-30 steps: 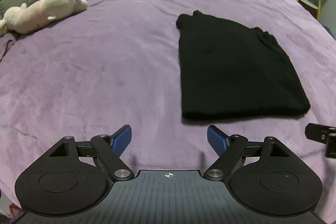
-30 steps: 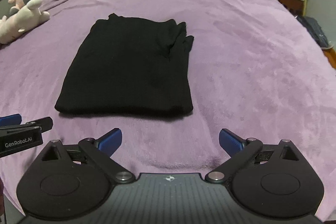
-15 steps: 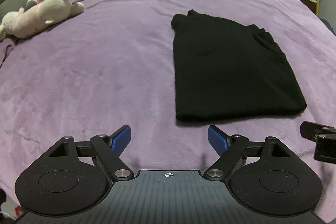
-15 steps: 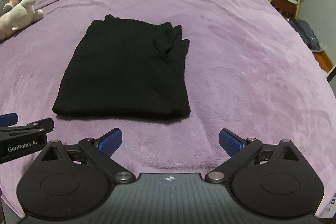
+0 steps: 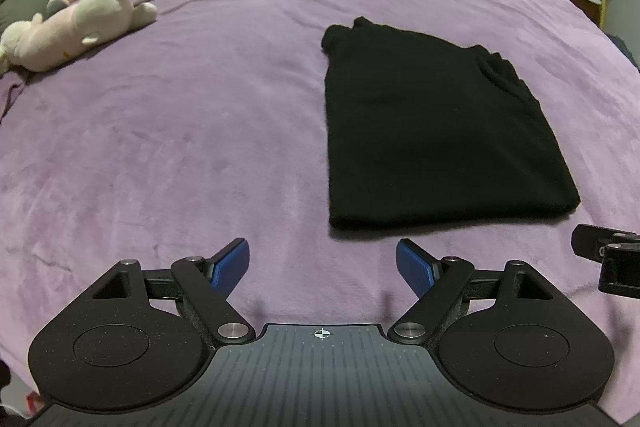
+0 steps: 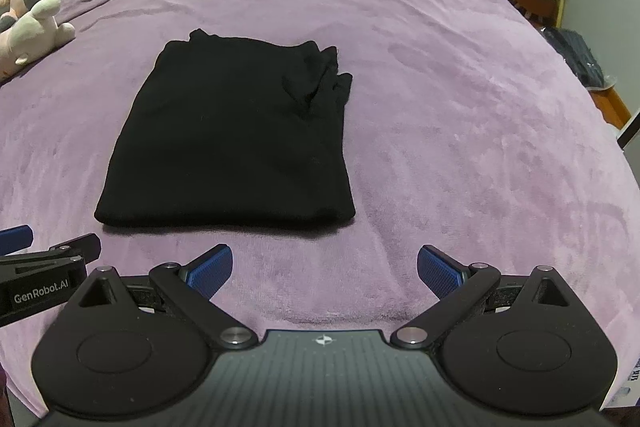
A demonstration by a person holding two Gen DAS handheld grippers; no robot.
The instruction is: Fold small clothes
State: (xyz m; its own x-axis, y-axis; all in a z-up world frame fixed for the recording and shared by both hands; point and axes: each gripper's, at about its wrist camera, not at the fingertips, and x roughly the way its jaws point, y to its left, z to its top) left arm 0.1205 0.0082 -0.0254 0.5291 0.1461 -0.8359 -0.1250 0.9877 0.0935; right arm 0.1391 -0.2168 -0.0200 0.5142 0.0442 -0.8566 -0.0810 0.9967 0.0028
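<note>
Two grippers at the bed's near edge, left gripper (image 5: pixel 322 259) and right gripper (image 6: pixel 325 267) both spread wide and holding nothing, folded black garment (image 6: pixel 236 143) flat on the purple bedspread (image 6: pixel 460 87) mid-bed, plush toys (image 5: pixel 80 15) by the far left corner

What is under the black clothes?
The folded black garment lies flat on the purple fleece blanket, which shows all around it. Whatever sits directly beneath the fabric is covered.

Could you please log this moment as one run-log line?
garment: folded, flat on blanket | left gripper: open, empty | right gripper: open, empty
</note>
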